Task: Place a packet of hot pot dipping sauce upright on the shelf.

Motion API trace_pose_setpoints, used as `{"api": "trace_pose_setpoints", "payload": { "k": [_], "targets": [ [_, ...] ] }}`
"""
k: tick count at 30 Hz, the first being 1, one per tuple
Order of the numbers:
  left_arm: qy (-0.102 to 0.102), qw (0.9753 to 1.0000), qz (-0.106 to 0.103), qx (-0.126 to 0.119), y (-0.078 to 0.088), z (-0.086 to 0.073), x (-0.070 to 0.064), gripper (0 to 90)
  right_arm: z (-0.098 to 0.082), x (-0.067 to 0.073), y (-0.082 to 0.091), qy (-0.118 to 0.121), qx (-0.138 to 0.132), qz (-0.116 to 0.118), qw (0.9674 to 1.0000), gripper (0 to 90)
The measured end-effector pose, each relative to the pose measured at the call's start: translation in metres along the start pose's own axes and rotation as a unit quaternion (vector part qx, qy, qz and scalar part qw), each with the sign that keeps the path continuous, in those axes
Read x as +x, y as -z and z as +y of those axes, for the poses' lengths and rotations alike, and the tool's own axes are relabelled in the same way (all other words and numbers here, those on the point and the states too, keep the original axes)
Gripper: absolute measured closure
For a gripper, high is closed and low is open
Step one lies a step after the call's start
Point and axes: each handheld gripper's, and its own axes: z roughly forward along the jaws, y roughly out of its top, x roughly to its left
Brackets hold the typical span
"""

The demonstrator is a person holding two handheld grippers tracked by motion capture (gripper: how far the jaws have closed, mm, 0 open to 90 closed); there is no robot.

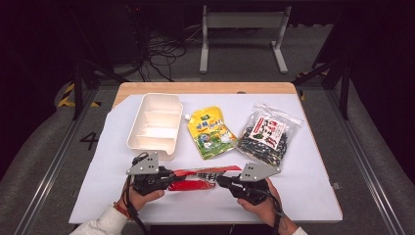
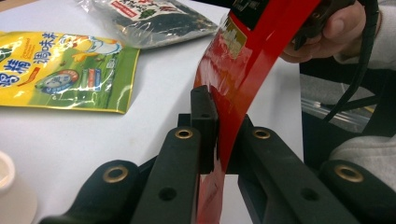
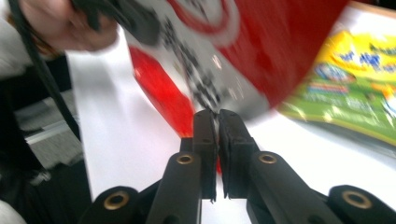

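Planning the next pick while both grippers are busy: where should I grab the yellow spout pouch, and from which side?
Take the yellow spout pouch by its near bottom edge, coming in low from the person's side. It lies flat, spout pointing away beside the white divided tray, so that thin sealed edge is easiest to reach. Both the left gripper and right gripper are clamped on the red packet.

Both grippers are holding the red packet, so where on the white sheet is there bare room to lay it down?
Bare: the near strip between the red packet and the table edge, the left margin beside the white divided tray, and the right margin beyond the clear bag of dark snacks. Crowded: the middle around the yellow pouch.
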Motion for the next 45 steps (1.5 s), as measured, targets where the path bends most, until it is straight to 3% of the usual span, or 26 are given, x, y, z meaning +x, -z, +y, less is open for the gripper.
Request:
{"api": "trace_pose_setpoints", "payload": {
  "k": [1, 4, 5, 7, 13, 16, 18, 22, 31, 37, 45],
  "targets": [
    [-0.001, 1.0, 0.001, 0.001, 0.0, 0.0, 0.0, 87.7, -0.003, -0.002, 0.0, -0.006, 0.004, -0.007, 1.0, 83.4],
    [-0.003, 1.0, -0.001, 0.0, -0.002, 0.001, 0.0, 87.3, -0.004, -0.007, -0.002, -0.023, 0.0, -0.03, 0.9993, 70.1],
    [-0.005, 1.0, 0.0, 0.001, -0.003, 0.002, -0.001, 87.2, -0.003, -0.007, -0.003, -0.024, -0.001, -0.036, 0.9991, 71.1],
    [-0.007, 1.0, -0.004, 0.003, -0.005, 0.003, -0.002, 86.7, -0.001, -0.007, -0.005, -0.023, -0.006, -0.032, 0.9992, 71.0],
    [-0.016, 0.9996, 0.007, 0.024, -0.019, 0.004, -0.004, 81.0, 0.0, -0.001, -0.012, -0.004, -0.007, -0.002, 1.0, 81.9],
    [-0.017, 0.9995, 0.014, 0.021, -0.022, 0.006, -0.005, 86.8, 0.0, 0.001, -0.011, -0.001, -0.004, -0.006, 1.0, 79.9],
    [-0.007, 0.9998, 0.015, 0.013, -0.02, 0.006, -0.002, 88.6, -0.001, -0.001, -0.009, -0.006, -0.005, -0.009, 0.9999, 77.2],
    [0.001, 0.9999, 0.014, 0.005, -0.014, 0.007, 0.001, 89.2, -0.006, -0.005, 0.003, -0.019, -0.005, -0.014, 0.9997, 70.6],
    [-0.013, 0.9988, 0.043, -0.021, 0.011, 0.023, 0.007, 89.3, -0.018, -0.008, 0.039, -0.019, 0.013, -0.037, 0.999, 59.9],
    [-0.029, 0.9968, 0.068, -0.031, 0.03, 0.043, 0.021, 89.3, -0.041, -0.009, 0.06, -0.027, 0.048, -0.049, 0.9973, 51.1],
    [-0.044, 0.9928, 0.105, -0.039, 0.053, 0.073, 0.042, 89.3, -0.057, -0.011, 0.071, -0.055, 0.05, -0.061, 0.9954, 49.5]
  ]
}}
